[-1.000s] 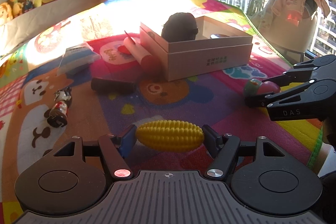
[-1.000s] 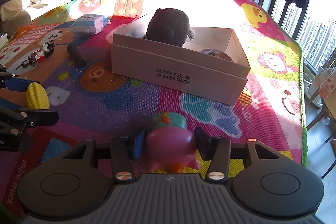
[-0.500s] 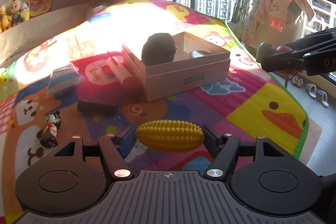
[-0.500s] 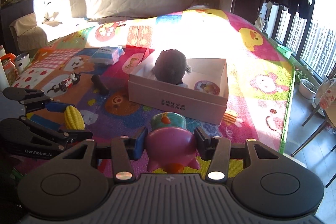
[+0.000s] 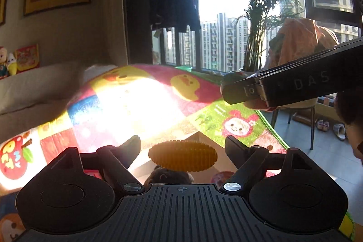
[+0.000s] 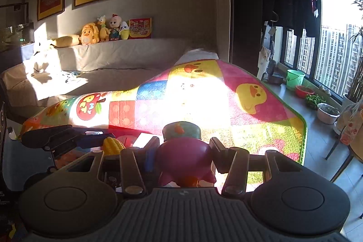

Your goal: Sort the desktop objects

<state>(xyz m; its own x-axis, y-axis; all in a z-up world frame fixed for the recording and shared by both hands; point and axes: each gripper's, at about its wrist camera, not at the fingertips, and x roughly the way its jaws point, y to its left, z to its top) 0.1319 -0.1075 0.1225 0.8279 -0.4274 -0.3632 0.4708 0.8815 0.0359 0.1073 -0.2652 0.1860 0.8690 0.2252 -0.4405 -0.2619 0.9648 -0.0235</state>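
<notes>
Left claw (image 5: 182, 146): jaws opening, both pads clear of the yellow knobbly toy corn cob (image 5: 182, 155), which sits in the gap between them with daylight on either side. I judge this the release step: the cob is let go over the white cardboard box (image 5: 221, 159), whose far corner shows just beyond it. A dark rounded plush (image 5: 169, 176) lies in the box directly under the cob.

Right claw (image 6: 183, 154): narrow, pads pressed on the magenta plastic toy with a teal cap (image 6: 184, 157). It hangs above the colourful cartoon play mat (image 6: 261, 110), beside my left claw.

Next move, as I read it: lift the left claw clear without knocking the cob, then bring the magenta toy over the box and open.

Hard to make out:
- Most of the box is hidden behind my own claw body in both views; its walls are barely seen.
- Glare washes out the mat's centre.
- Whether the cob is already falling or resting on something, I cannot tell.
- From the right view the box is almost wholly covered.
</notes>
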